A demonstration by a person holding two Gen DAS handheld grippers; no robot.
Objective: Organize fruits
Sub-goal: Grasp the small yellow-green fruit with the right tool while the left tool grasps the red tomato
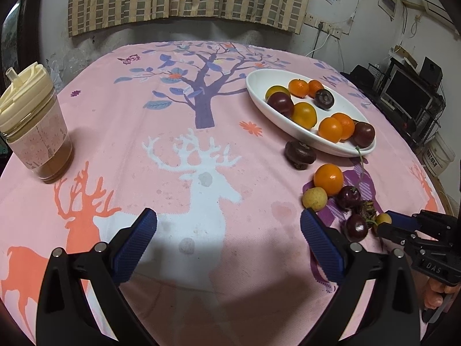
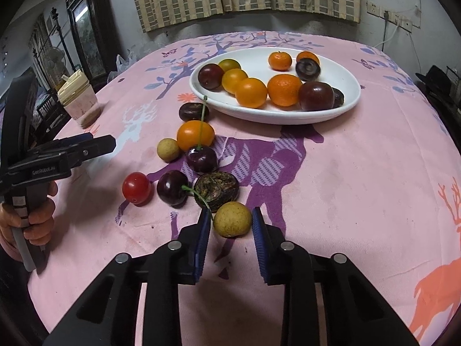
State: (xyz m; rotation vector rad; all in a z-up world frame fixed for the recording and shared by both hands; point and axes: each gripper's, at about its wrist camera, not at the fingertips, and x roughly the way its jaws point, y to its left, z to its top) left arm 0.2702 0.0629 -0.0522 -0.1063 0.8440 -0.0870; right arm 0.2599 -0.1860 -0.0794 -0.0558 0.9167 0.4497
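Note:
A white oval plate holds several oranges and dark plums. In front of it, loose fruit lies on the pink cloth: an orange, dark cherries, a red tomato and a rough dark fruit. My right gripper is shut on a small yellow fruit, pads against both its sides, while it still rests on the cloth. My left gripper hovers wide open and holds nothing, left of the loose fruit.
A lidded cup with brown drink stands at the table's left edge. A second small yellow fruit and a dark flat fruit lie near the plate. A hand holds the left gripper's handle.

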